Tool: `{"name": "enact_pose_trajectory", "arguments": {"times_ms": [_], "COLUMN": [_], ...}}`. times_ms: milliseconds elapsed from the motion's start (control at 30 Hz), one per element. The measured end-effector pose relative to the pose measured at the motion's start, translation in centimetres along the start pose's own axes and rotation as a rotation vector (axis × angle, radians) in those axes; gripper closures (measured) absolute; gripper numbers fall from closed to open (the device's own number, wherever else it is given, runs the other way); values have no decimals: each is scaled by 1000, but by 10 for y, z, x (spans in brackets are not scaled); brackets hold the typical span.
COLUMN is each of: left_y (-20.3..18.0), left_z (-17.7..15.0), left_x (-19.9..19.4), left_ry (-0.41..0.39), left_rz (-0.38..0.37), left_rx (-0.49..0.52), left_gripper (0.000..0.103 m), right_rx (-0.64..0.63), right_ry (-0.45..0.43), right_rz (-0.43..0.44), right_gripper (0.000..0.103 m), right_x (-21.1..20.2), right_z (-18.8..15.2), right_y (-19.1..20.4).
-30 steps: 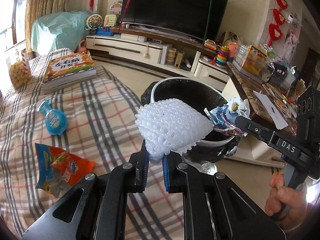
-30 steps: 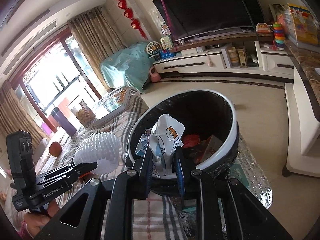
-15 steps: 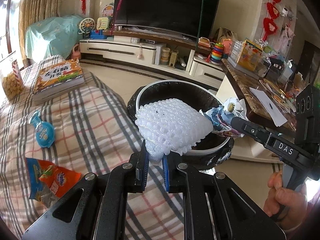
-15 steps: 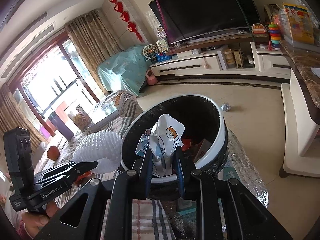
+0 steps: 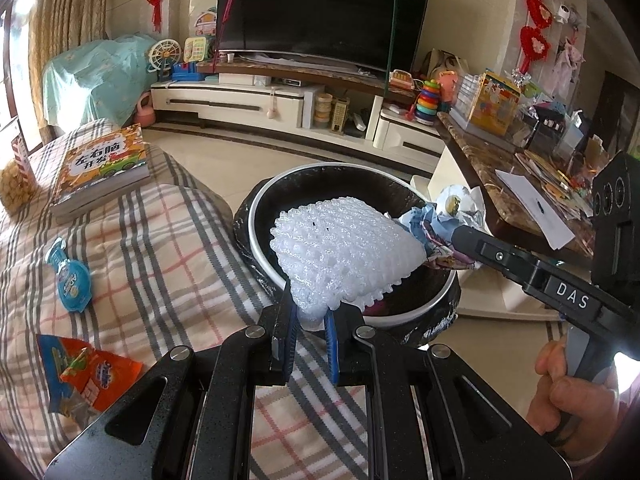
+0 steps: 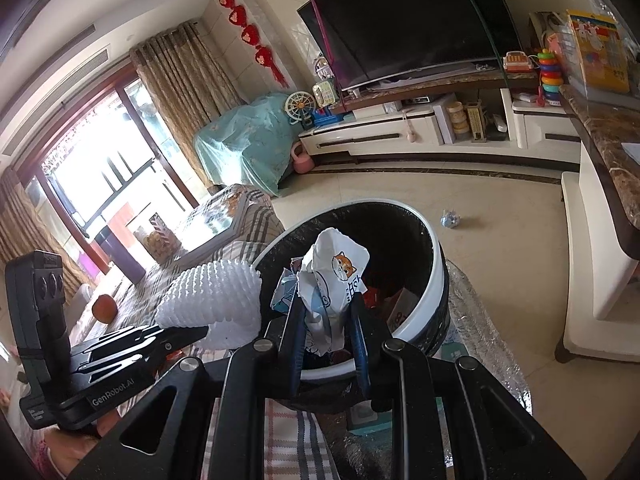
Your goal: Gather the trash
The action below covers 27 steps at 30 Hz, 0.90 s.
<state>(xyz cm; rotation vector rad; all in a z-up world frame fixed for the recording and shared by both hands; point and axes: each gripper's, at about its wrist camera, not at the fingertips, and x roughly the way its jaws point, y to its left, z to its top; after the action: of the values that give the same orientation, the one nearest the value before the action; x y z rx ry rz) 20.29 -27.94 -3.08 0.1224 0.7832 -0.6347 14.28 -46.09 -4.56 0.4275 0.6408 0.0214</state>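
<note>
Now, on the plaid-covered bed (image 5: 168,248), a picture book (image 5: 102,166) with large Chinese characters on its cover lies toward the far left corner. Nearer along the left edge rest a blue sachet (image 5: 68,280) and an orange snack wrapper (image 5: 86,376); their print is too small to read. The left claw (image 5: 310,344) is clamped on a white foam net sleeve (image 5: 344,256), held over the near rim of the black-lined trash bin (image 5: 260,216) that stands just beside the bed's right edge. The left tool's side reads "GenRobot.AI" in the right wrist view. The right claw (image 6: 326,320) pinches a crumpled white wrapper (image 6: 340,272) printed with an orange cartoon dog, above the bin's opening; its arm bears "DAS". Red and white scraps lie inside the bin.
</note>
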Motion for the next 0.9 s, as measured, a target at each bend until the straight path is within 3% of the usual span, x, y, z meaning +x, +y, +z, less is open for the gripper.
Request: {"name": "enact_pose_trajectory", "arguments": {"times_ms": [900], "left_y": [-13], "left_z": [24], "left_x": [23], "left_ry": [23], "left_rz": [28], "left_rx": [41], "left_gripper": [92], "right_rx": [-30], "right_ry": [38], "right_rz": [-45], "right_gripper": [82], "right_x": [23], "right_z": [23], "right_y": [-5]}}
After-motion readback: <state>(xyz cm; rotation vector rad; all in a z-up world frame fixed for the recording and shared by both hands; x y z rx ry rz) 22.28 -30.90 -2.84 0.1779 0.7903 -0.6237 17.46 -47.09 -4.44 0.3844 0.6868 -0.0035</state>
